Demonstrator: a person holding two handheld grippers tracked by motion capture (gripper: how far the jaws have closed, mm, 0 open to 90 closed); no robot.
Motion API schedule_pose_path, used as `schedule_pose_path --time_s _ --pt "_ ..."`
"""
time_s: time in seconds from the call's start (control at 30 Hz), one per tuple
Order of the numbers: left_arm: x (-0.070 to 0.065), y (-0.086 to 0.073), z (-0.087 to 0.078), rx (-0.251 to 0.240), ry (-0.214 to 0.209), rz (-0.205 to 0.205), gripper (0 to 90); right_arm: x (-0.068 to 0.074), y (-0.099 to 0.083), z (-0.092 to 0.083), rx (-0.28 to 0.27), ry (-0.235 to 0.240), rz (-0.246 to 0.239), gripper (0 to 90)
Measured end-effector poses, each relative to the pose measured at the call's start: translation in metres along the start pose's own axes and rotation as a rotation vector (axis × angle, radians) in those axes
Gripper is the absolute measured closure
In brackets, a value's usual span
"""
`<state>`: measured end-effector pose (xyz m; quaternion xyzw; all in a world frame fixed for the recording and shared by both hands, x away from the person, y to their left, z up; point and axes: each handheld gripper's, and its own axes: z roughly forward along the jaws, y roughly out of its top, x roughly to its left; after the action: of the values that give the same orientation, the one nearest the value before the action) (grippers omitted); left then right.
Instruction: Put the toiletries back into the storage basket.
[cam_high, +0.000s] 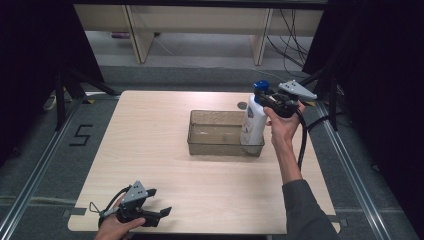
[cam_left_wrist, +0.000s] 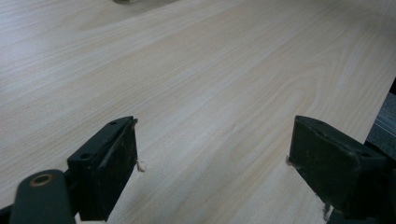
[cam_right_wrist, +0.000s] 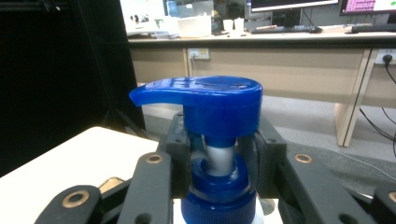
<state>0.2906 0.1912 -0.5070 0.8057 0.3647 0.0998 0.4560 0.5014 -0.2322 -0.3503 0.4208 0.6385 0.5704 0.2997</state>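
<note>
Sitting right of centre on the table (cam_high: 150, 150): a tub (cam_high: 225, 132). Standing upright in its right end: a pump bottle (cam_high: 253, 122), with the right tongs (cam_high: 266, 97) closing on its neck. Resting at the near left table edge, well apart: the left tongs (cam_high: 159, 202).

your light wooden table (cam_high: 150, 150) carries a clear rectangular bin (cam_high: 215, 142) toward its far right, near a small dark disc (cam_high: 242, 105).

Bright overhead light, dark sides, pics soft.
</note>
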Motion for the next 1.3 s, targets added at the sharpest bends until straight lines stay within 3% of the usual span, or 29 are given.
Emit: schedule_pose_path --time_s 0.17,0.23,0.33,0.67,0.7,0.9,1.0,1.03,1.1,1.13,1.17,1.2,1.23,1.3 --pt "0.000 0.000 0.001 -0.007 -0.004 0.000 14.8 0.002 -0.001 -0.004 0.006 -0.016 -0.002 66.0" --pt "-0.001 0.001 -0.001 0.002 -0.008 -0.003 14.8 0.000 -0.004 -0.008 -0.022 -0.025 -0.005 66.0" --pt "-0.001 0.000 -0.001 -0.004 -0.004 0.000 14.8 0.001 -0.006 -0.011 -0.029 -0.006 0.006 65.9" --pt "-0.001 0.000 0.000 0.001 0.003 0.006 14.8 0.012 -0.013 -0.018 -0.050 -0.011 -0.047 65.4" --pt "-0.001 0.000 0.000 -0.002 -0.004 0.002 14.8 0.015 -0.013 -0.017 -0.048 -0.015 -0.071 65.4" --pt "-0.002 0.000 -0.001 0.005 -0.008 0.001 14.8 0.021 -0.013 -0.015 -0.044 -0.017 -0.071 65.3" --pt "-0.002 0.000 -0.001 0.005 -0.009 0.004 14.8 0.019 -0.014 -0.017 -0.054 -0.022 -0.051 60.5" --pt "-0.002 0.001 0.000 0.003 -0.008 0.005 14.8 0.017 -0.015 -0.017 -0.033 -0.037 -0.008 49.0" --pt "-0.002 0.000 0.000 0.003 -0.008 0.003 14.8 0.014 -0.019 -0.018 -0.052 -0.002 0.058 49.8" --pt "-0.002 0.000 0.000 0.000 -0.009 0.005 14.8 0.013 -0.020 -0.018 -0.047 -0.008 0.049 49.2" --pt "0.000 0.000 -0.001 0.022 0.005 0.034 14.8 0.013 -0.022 -0.019 -0.038 -0.015 0.042 49.2" --pt "0.000 0.000 -0.001 0.022 0.005 0.034 14.8 0.013 -0.022 -0.019 -0.038 -0.015 0.042 49.2" --pt "-0.003 0.000 0.000 -0.002 0.001 0.004 14.8 0.012 -0.023 -0.019 -0.048 -0.005 0.043 47.4" --pt "-0.002 0.000 0.000 0.004 -0.006 0.008 14.8 0.014 -0.024 -0.020 -0.024 0.003 0.070 38.2"
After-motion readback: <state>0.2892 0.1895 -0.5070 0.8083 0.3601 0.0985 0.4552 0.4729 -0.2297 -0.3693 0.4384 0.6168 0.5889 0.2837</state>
